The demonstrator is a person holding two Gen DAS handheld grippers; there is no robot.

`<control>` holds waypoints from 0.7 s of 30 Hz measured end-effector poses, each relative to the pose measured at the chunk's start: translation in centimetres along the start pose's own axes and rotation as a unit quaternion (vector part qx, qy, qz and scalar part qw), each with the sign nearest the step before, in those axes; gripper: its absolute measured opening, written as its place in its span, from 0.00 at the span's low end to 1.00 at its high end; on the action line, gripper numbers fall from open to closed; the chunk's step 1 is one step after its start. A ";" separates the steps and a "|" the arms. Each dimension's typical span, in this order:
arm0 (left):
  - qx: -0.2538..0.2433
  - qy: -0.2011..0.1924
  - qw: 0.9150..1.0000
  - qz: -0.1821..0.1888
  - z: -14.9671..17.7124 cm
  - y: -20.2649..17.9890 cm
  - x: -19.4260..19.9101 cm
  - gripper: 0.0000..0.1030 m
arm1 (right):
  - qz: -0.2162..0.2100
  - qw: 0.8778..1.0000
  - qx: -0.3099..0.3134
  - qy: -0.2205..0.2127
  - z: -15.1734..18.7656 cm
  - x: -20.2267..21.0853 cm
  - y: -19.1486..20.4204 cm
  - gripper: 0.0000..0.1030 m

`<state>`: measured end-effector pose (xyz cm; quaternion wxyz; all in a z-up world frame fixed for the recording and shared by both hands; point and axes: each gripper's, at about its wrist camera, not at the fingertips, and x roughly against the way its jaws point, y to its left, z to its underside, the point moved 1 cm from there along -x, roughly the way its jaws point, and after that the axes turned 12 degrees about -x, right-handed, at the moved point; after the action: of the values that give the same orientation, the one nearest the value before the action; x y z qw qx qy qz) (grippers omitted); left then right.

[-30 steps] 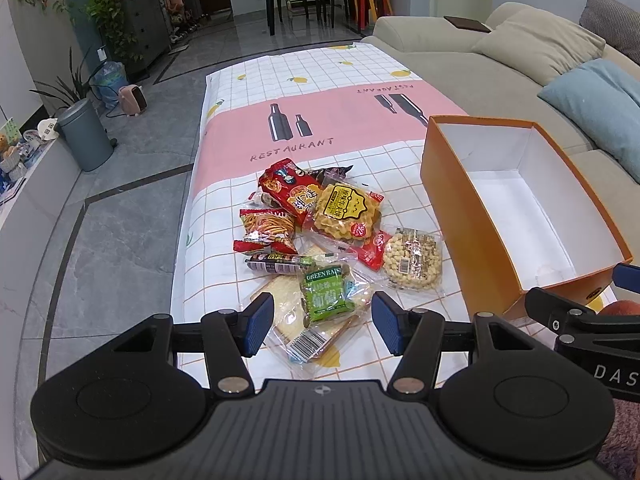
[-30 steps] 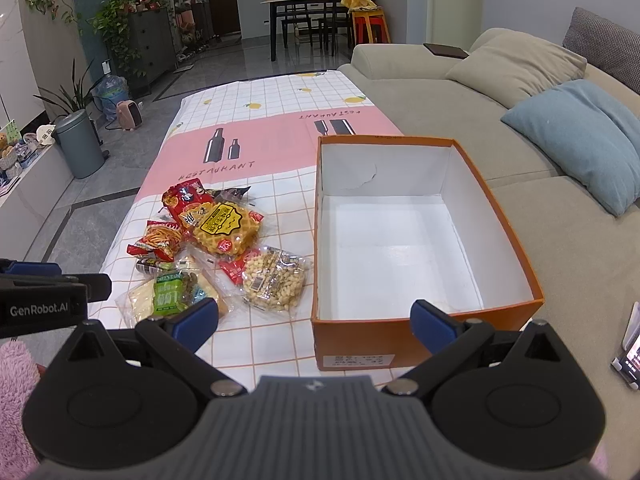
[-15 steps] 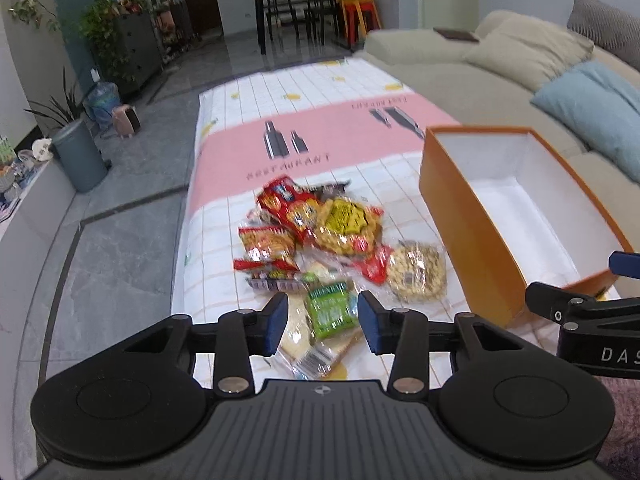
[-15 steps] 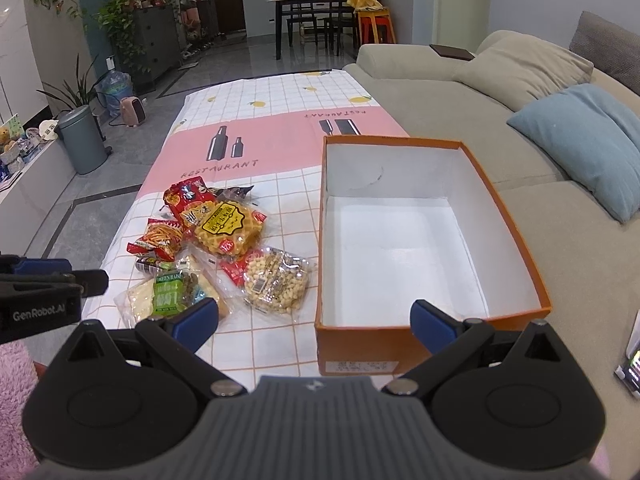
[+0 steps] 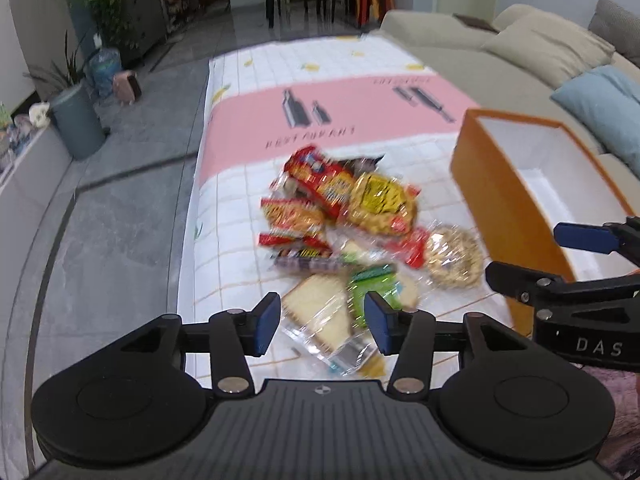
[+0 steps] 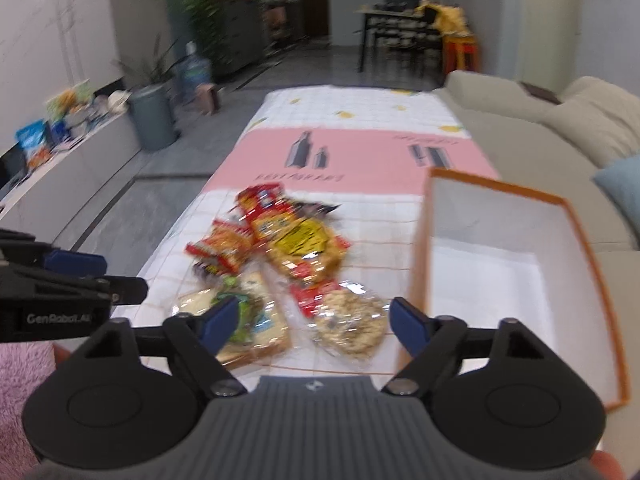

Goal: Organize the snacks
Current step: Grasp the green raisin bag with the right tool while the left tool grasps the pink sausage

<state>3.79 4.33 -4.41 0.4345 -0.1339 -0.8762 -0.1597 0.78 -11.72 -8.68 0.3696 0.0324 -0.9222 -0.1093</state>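
Tablecloth (image 5: 240,184) below, both jaws gape, gripping nothing.

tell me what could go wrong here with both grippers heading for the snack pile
The snacks overlap in one heap, so the left gripper, jaws opening over the clear sandwich pack, may drag its neighbours along. The right gripper, jaws closing with nothing between them, works close beside the left one; they could collide. The box stands near and could get shoved.

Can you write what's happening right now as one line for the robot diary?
left gripper: opening, empty, over sandwich pack | right gripper: closing, empty, over nut bag | box: empty | snacks on table
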 end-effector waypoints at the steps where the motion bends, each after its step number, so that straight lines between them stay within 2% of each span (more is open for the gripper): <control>1: 0.002 0.008 1.000 0.005 0.1 0.4 -0.5 0.56 | -0.008 1.000 -0.002 0.010 0.0 -0.7 0.3 0.77; 5: -0.010 0.016 1.000 0.020 0.8 1.4 -1.9 0.52 | -0.038 0.998 -0.008 0.047 0.2 -3.9 1.9 0.77; 6: -0.017 0.019 0.999 0.020 0.9 1.6 -2.3 0.52 | -0.042 0.998 -0.011 0.055 0.2 -4.7 2.3 0.73; 11: -0.020 0.054 0.997 0.041 1.2 3.7 -4.5 0.54 | -0.047 0.993 -0.034 0.101 0.3 -9.0 3.6 0.71; 15: -0.014 0.060 0.996 0.069 1.3 4.8 -5.9 0.58 | -0.036 0.989 -0.051 0.131 0.2 -12.2 4.1 0.71; 18: -0.029 0.066 0.994 0.078 1.2 4.9 -7.0 0.58 | -0.029 0.987 -0.059 0.149 0.1 -14.3 4.5 0.70; 19: -0.034 0.066 0.994 0.079 1.2 4.9 -7.3 0.58 | -0.027 0.986 -0.058 0.156 0.1 -15.0 4.6 0.67; 21: -0.042 0.065 0.993 0.089 1.1 5.0 -7.8 0.58 | -0.023 0.984 -0.057 0.168 0.3 -16.0 4.8 0.54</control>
<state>9.50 8.58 -10.50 0.4967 -0.2188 -0.8234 -0.1657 12.26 -4.79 -18.61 0.5182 0.0506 -0.8381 -0.1627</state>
